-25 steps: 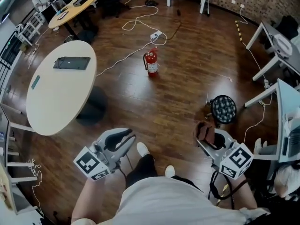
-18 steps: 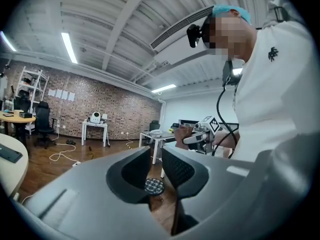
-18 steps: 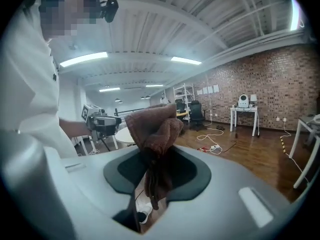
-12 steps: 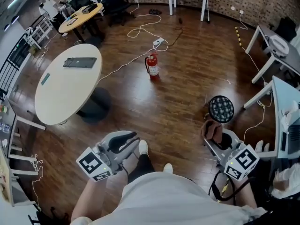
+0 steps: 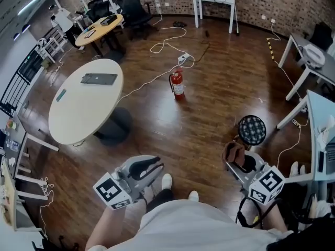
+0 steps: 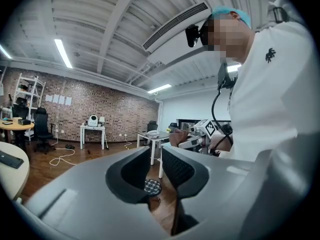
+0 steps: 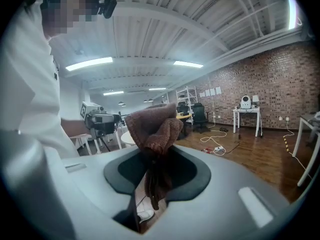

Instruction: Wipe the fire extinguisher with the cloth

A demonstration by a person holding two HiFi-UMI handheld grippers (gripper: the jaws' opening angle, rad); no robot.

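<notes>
The red fire extinguisher (image 5: 178,83) stands upright on the wooden floor, well ahead of both grippers and apart from them. My right gripper (image 5: 233,161) is low at the right, shut on a brown cloth (image 5: 231,151). In the right gripper view the cloth (image 7: 151,126) bunches above the right gripper (image 7: 159,159) and hangs down between its jaws. My left gripper (image 5: 155,168) is low at the left and holds nothing. In the left gripper view the left gripper (image 6: 155,156) has its jaws nearly together, with only a thin slit between them.
A round white table (image 5: 73,120) with a dark flat device (image 5: 99,78) stands to the left. A black round stool (image 5: 252,129) sits just ahead of the right gripper. A power strip (image 5: 183,59) and white cables lie behind the extinguisher. Desks stand at the right edge.
The head view has shifted, so the extinguisher and table sit lower and further right in frame. Both grippers have dropped slightly in the picture. The right gripper still holds the cloth.
</notes>
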